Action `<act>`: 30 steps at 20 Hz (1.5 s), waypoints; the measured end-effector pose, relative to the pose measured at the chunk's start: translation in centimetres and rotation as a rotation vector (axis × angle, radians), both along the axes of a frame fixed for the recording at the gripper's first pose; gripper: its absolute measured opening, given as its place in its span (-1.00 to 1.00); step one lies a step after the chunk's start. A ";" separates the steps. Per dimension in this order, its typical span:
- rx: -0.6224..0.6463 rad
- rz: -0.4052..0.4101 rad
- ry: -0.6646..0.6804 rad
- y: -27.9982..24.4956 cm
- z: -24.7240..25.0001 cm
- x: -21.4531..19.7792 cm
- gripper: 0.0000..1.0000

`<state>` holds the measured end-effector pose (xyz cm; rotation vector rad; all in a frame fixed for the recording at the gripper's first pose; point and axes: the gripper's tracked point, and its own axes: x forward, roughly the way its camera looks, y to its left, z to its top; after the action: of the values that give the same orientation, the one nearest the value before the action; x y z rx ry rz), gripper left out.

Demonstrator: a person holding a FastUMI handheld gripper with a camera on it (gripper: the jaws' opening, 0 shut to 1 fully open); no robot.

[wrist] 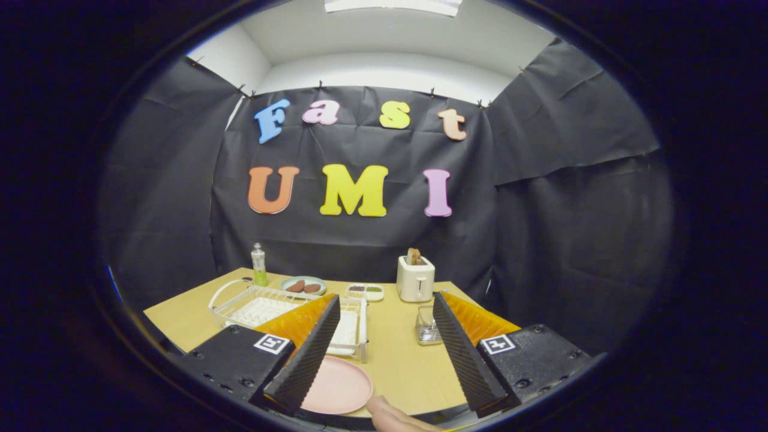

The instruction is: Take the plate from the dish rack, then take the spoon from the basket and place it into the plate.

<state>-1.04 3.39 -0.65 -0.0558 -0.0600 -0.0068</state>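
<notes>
Gripper view, looking over my wooden table [399,360]: my gripper [384,351] hangs above it, fingers spread wide, nothing between them. White wire dish rack [255,306] sits beyond my left finger, partly hidden by it. Pink plate [339,385] lies flat on the table by the left fingertip, near edge. Toaster [415,279] with bread stands at the back. Small clear basket [427,327] sits just inside my right finger; spoon not discernible. Green bottle [258,265] behind the rack. A hand [396,417] shows at the near table edge.
</notes>
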 end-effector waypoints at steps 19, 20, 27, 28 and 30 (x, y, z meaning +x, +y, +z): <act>0.104 -0.109 0.138 -15.8 -2.4 25.0 1.00; 0.111 -0.097 0.157 -16.4 -3.2 26.7 1.00; 0.106 -0.071 0.229 -18.6 -7.0 35.8 0.95; 0.117 -0.062 0.240 -18.6 -7.5 36.7 0.91; 0.151 -0.046 0.265 -18.5 -8.3 38.2 0.81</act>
<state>37.16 -15.15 -8.98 0.0933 0.2063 -0.0501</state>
